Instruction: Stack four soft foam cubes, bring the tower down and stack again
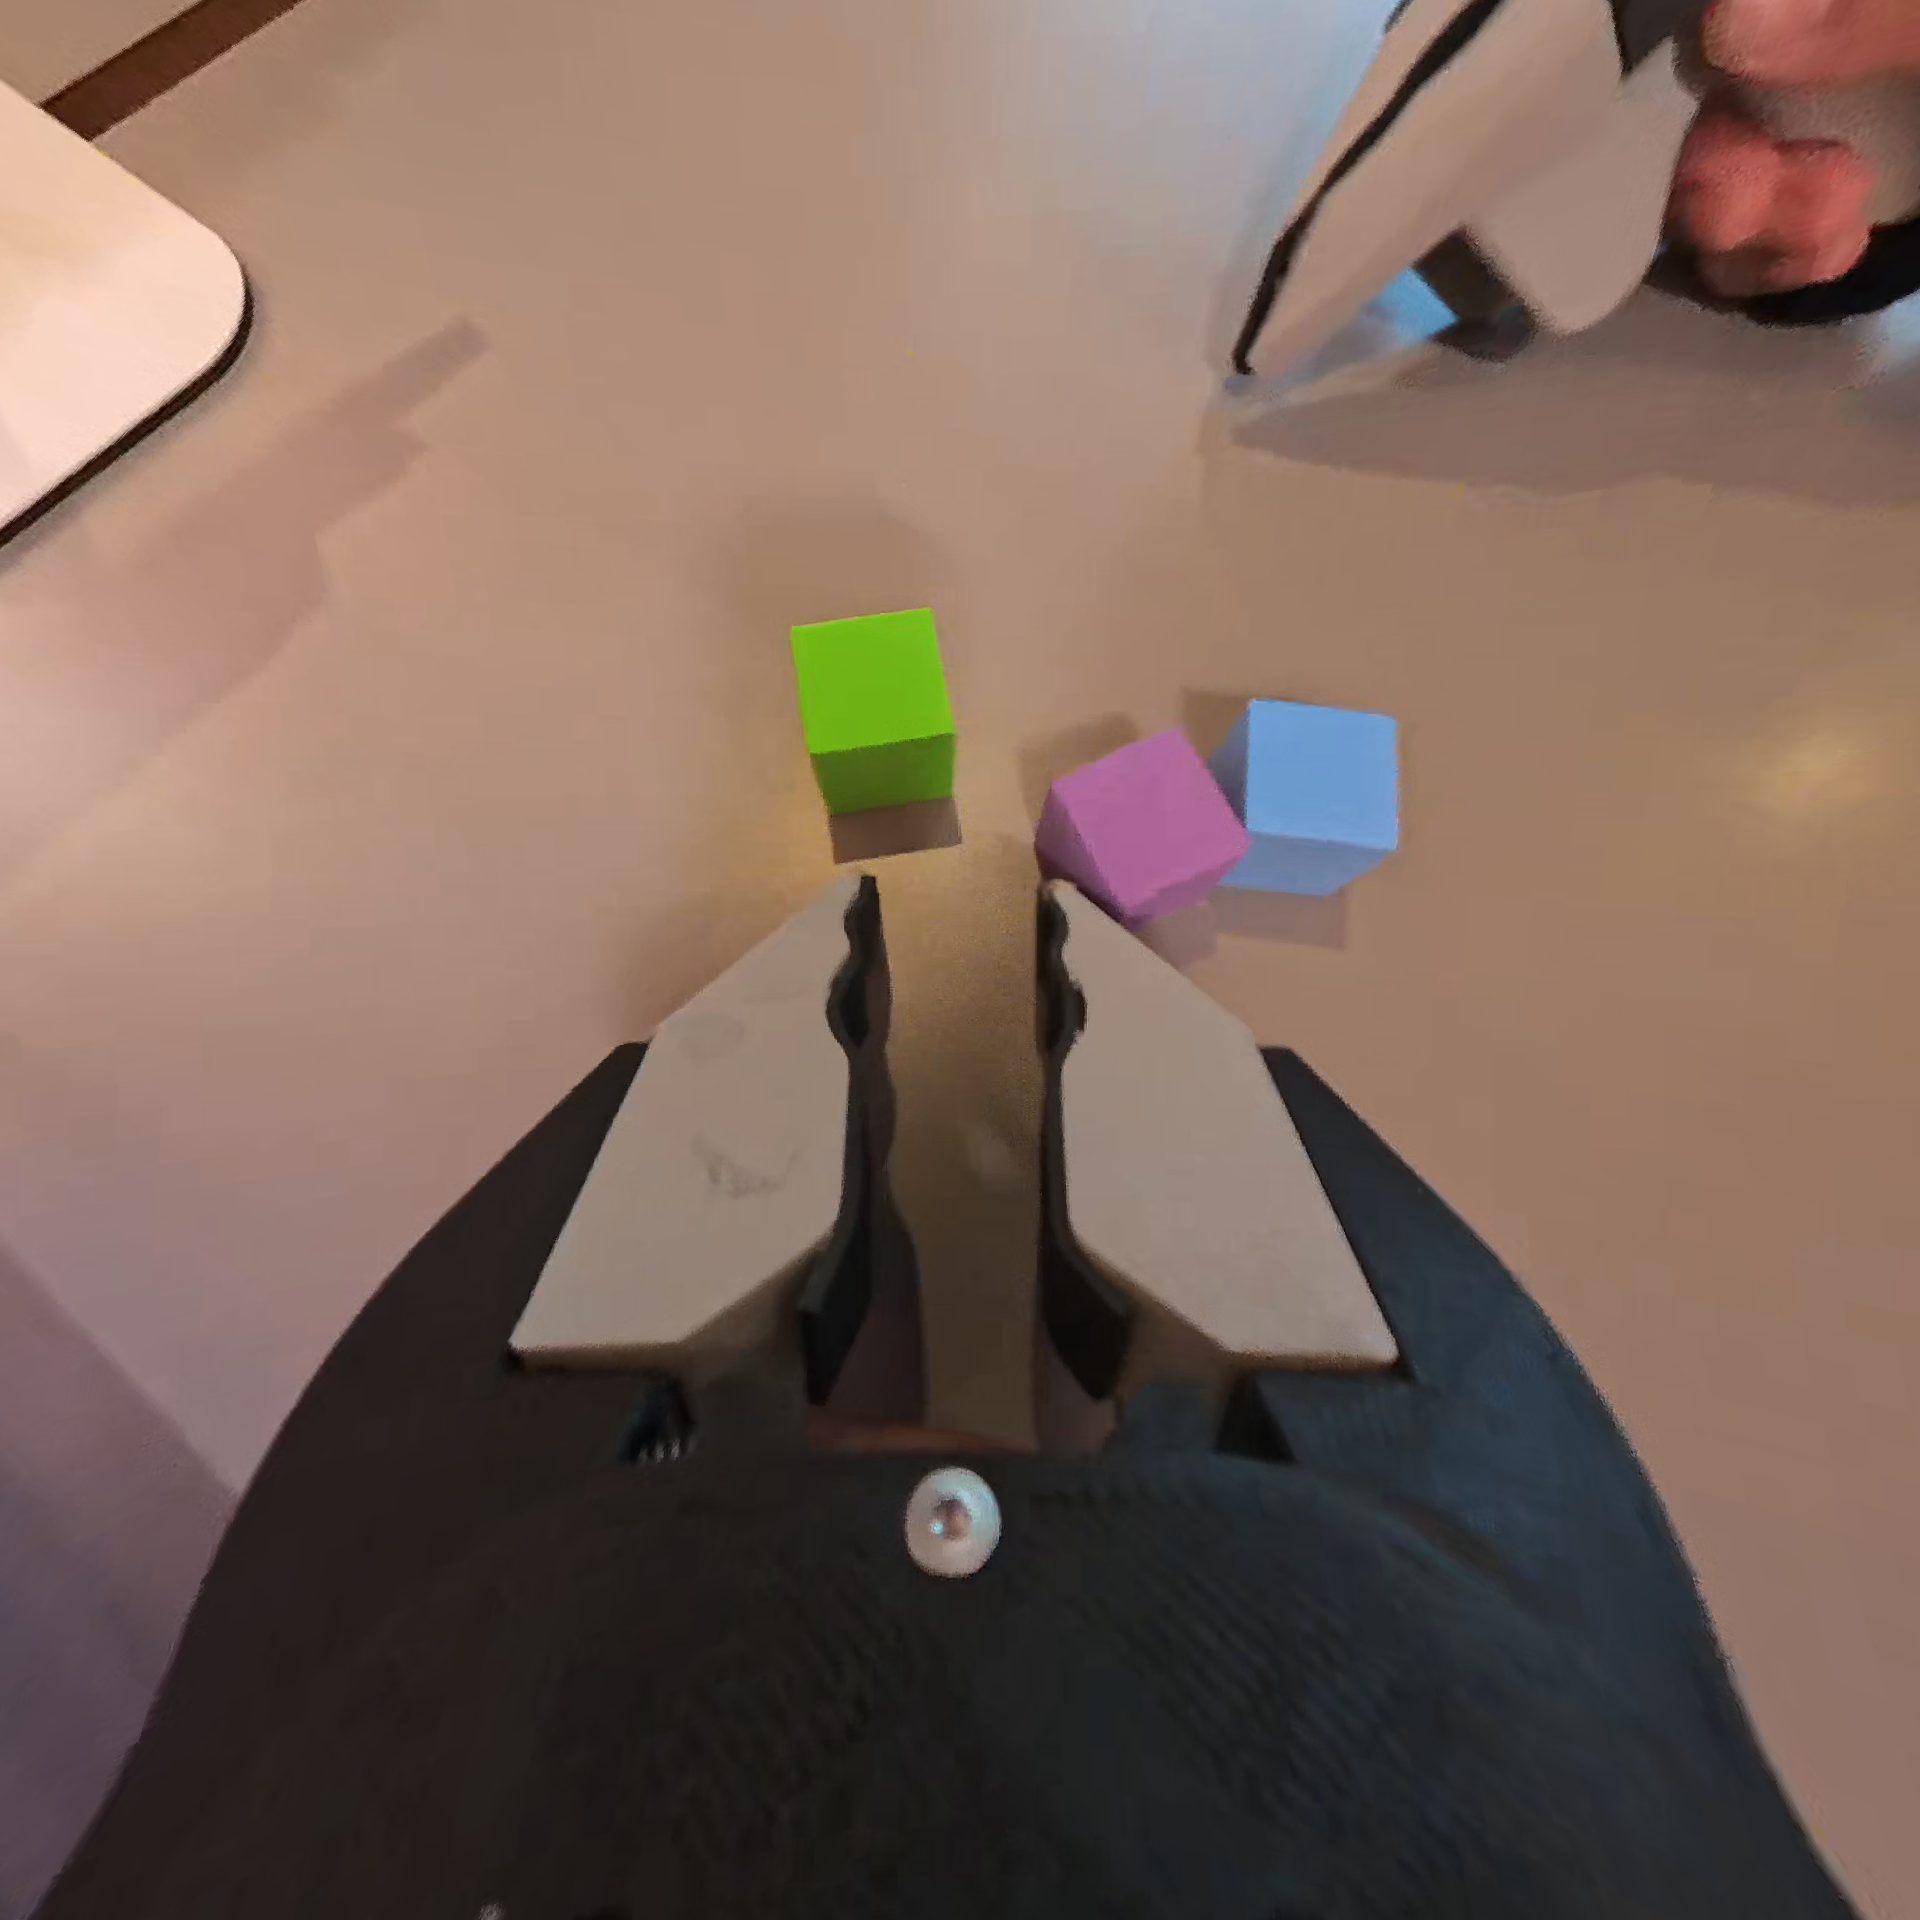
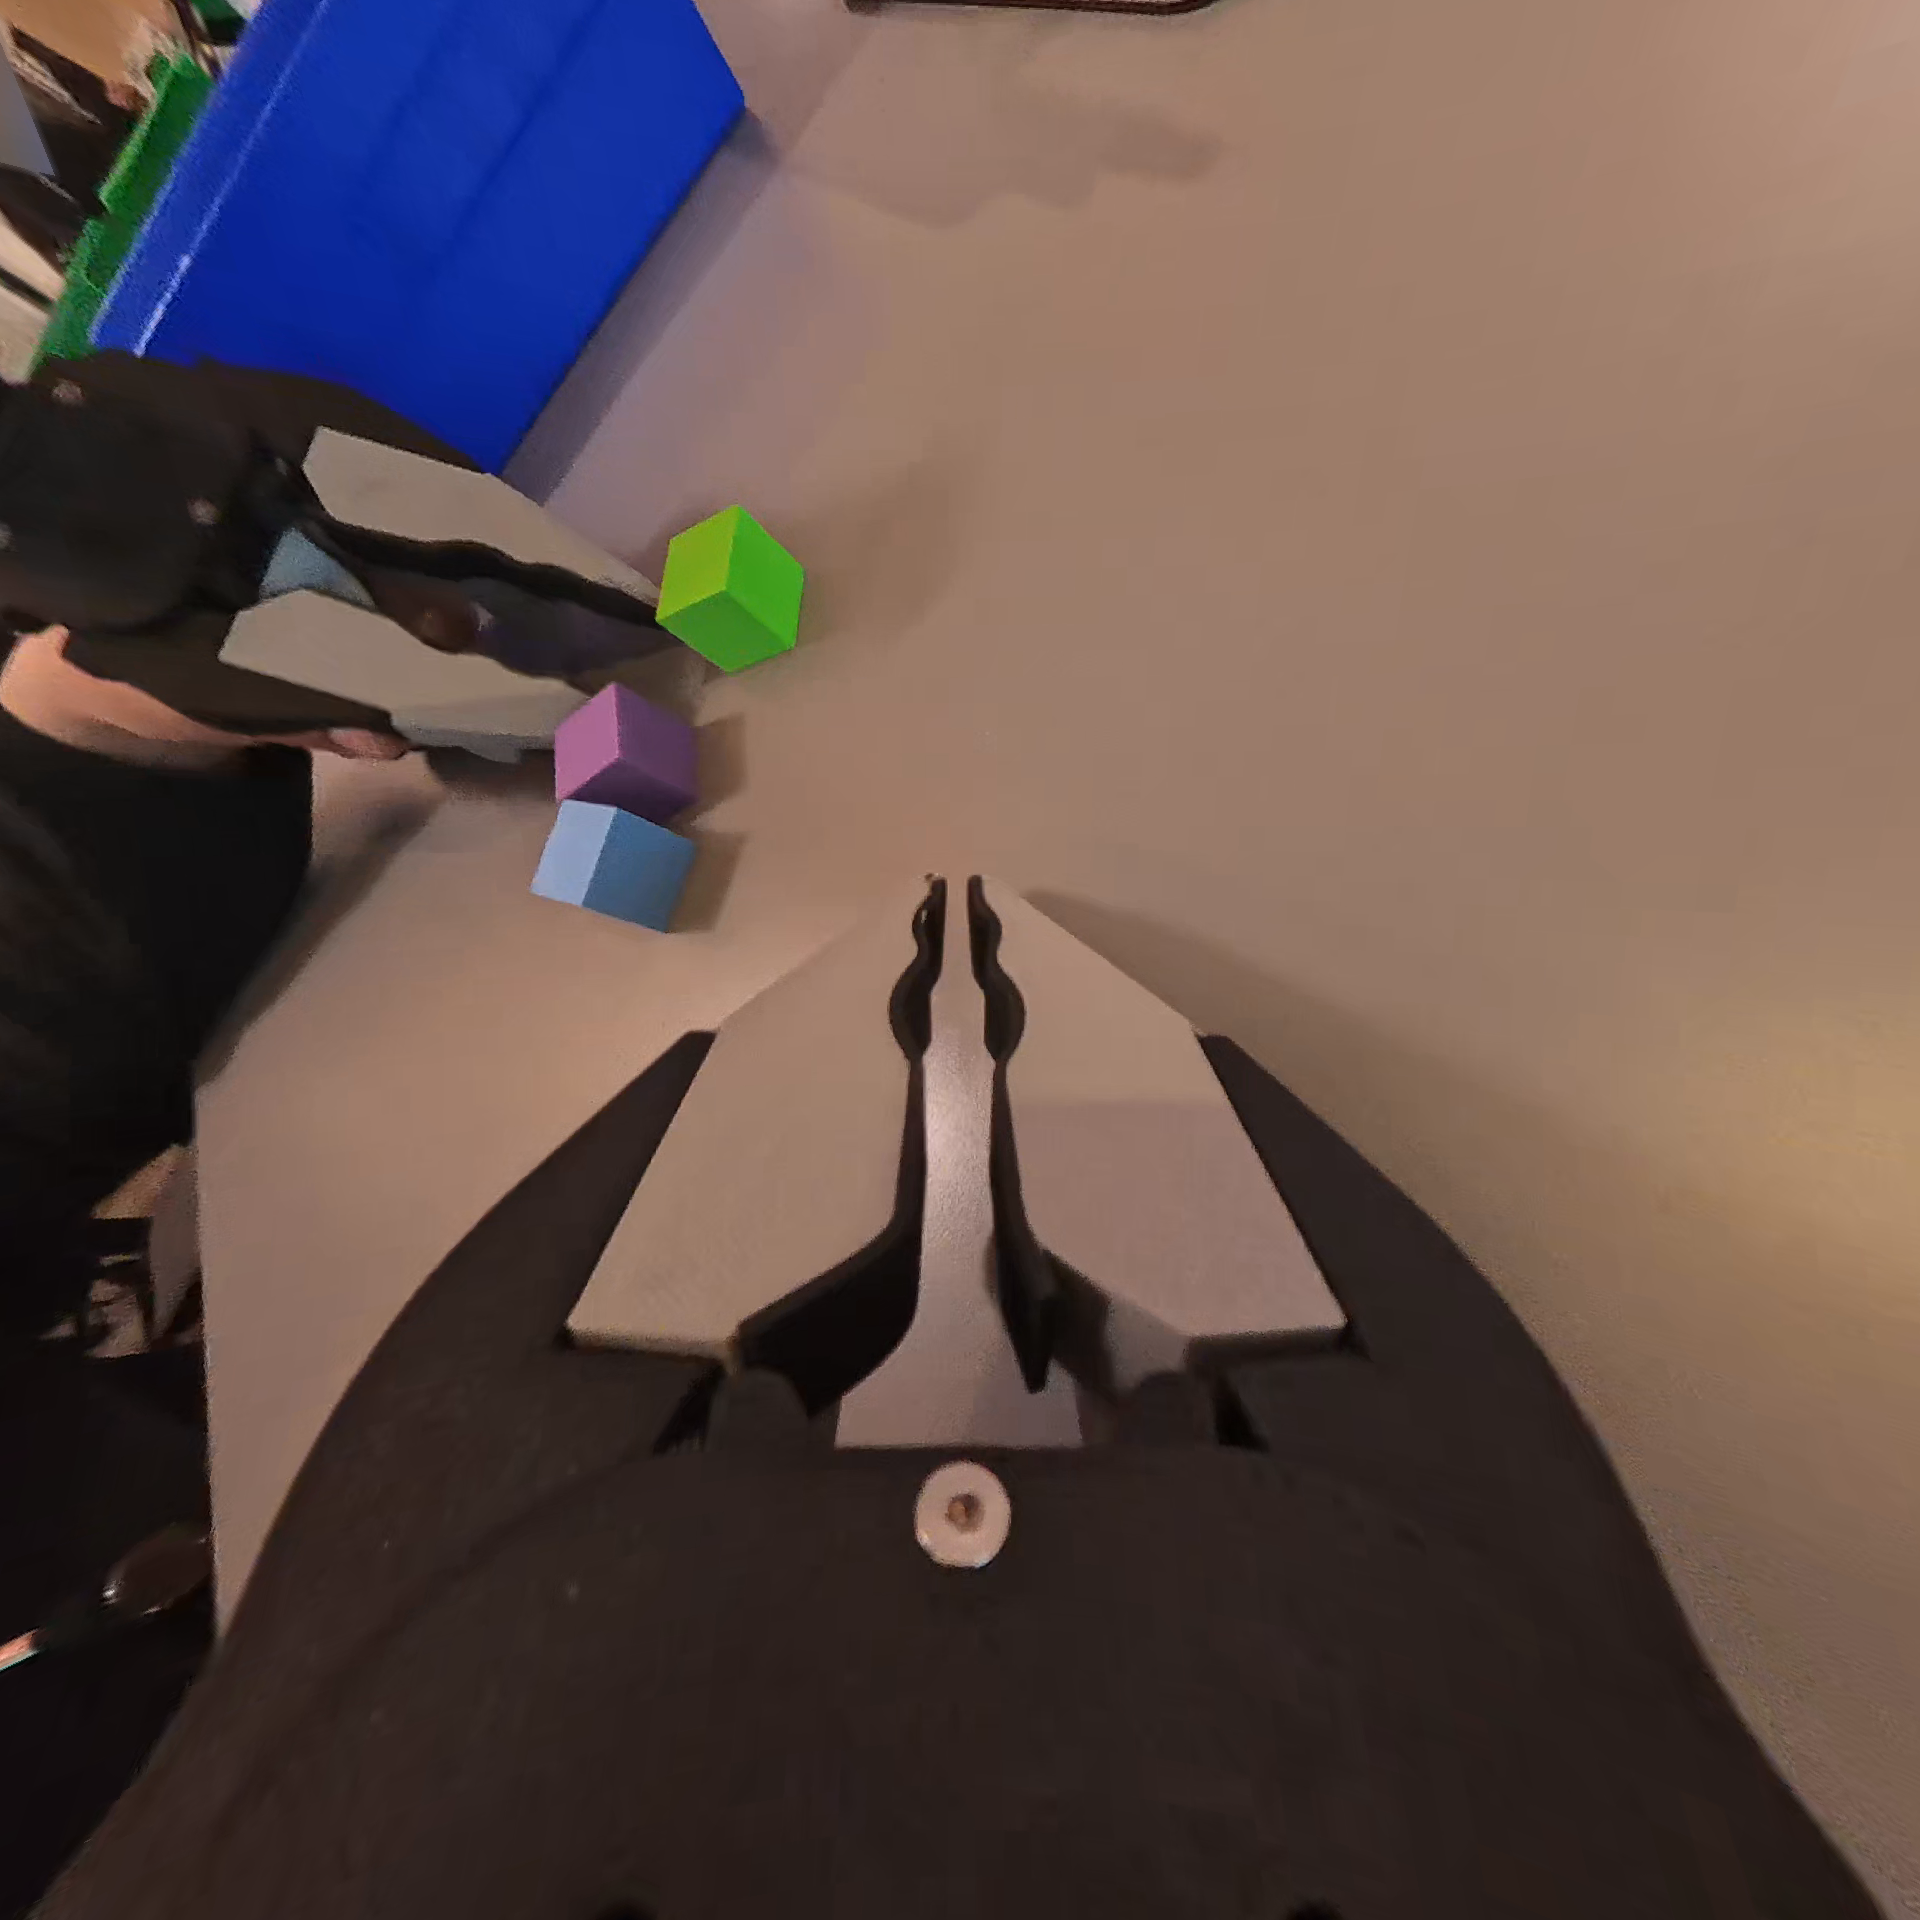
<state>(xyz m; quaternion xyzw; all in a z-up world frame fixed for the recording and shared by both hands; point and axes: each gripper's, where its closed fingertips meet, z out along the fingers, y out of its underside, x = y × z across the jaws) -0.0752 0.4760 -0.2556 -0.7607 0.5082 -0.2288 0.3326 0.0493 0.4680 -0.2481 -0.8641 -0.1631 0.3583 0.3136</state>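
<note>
Three foam cubes lie on the beige table. The green cube (image 1: 873,707) sits alone just beyond my left gripper's tips. The purple cube (image 1: 1138,826) lies tilted against the light blue cube (image 1: 1314,795), to the right of the tips. My left gripper (image 1: 958,894) is open and empty, its right fingertip close to the purple cube. My right gripper (image 2: 956,883) is shut and empty over bare table, to the right of the cubes. The right wrist view shows the green cube (image 2: 732,587), purple cube (image 2: 623,753), blue cube (image 2: 613,862) and left gripper (image 2: 634,649).
A white board with a dark edge (image 1: 104,312) lies at the far left. A big blue box (image 2: 416,208) stands behind the cubes. A hand (image 1: 1787,156) holds the right gripper (image 1: 1361,343) at the far right. A person in dark clothing (image 2: 94,935) is at the table's left edge. The gap from one gripper's tips to the other's is roughly 12 cm. My left gripper's tips are some 5 cm from the green cube (image 2: 732,587).
</note>
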